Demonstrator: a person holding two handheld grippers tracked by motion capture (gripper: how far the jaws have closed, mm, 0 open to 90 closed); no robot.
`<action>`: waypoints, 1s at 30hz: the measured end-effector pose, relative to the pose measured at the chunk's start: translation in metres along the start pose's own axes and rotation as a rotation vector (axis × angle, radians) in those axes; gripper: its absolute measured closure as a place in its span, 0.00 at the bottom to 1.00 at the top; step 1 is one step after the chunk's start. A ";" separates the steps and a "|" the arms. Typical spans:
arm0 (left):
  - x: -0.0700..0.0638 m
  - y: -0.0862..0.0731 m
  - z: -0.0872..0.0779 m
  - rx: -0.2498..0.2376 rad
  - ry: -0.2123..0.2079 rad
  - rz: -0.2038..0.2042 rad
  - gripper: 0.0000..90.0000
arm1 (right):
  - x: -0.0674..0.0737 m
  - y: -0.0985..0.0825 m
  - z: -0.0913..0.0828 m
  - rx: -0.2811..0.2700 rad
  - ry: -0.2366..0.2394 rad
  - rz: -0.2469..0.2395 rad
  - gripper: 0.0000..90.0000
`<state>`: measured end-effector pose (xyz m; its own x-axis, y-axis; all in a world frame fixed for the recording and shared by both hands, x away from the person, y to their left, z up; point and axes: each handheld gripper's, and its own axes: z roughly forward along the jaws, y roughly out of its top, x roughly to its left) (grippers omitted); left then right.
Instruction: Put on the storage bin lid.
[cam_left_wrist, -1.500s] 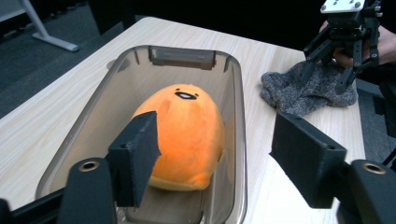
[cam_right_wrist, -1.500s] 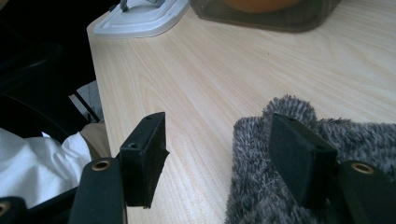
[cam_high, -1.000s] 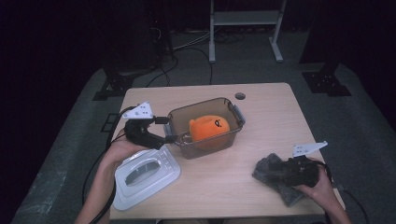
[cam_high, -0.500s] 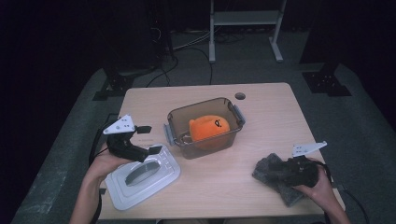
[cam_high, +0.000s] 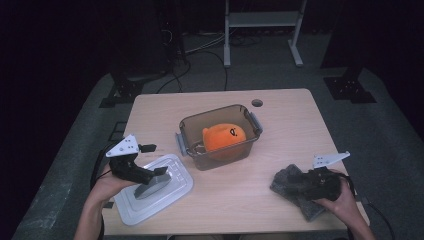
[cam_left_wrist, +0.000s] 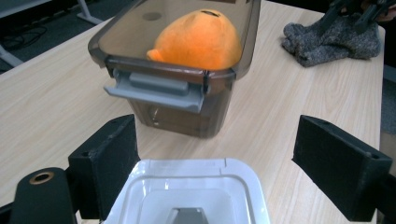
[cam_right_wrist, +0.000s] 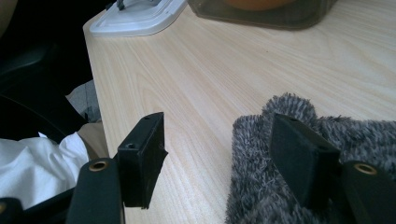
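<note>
Wooden table (cam_high: 280, 195): we find the left gripper (cam_high: 159, 171) over the white lid (cam_high: 172, 192), jaws just opening wide, empty. Right gripper (cam_right_wrist: 215, 154) stands open astride the grey cloth's (cam_right_wrist: 280, 135) edge.

Bare tabletop (cam_high: 295, 125) right of the box (cam_high: 220, 137); lid (cam_high: 155, 192) left.

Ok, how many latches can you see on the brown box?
2: one grey latch on the box's left end, facing the lid, and one latch on its right end. Others may be hidden.
</note>
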<state>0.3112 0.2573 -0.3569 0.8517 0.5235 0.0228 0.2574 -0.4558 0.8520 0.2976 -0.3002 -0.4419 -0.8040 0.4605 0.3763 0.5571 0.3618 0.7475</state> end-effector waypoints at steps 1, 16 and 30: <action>0.000 -0.002 0.000 -0.004 -0.002 -0.006 0.15 | 0.000 0.000 0.000 0.000 0.000 0.000 0.39; -0.004 -0.036 0.003 0.009 0.016 -0.027 0.14 | 0.001 0.000 0.000 0.001 0.000 0.000 0.39; -0.002 -0.068 0.004 0.047 0.046 -0.052 0.15 | 0.001 0.000 0.002 0.008 0.002 0.000 0.39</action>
<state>0.2933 0.2847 -0.4170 0.8150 0.5794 0.0046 0.3222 -0.4598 0.8275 0.2968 -0.2981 -0.4427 -0.8044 0.4589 0.3773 0.5587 0.3685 0.7430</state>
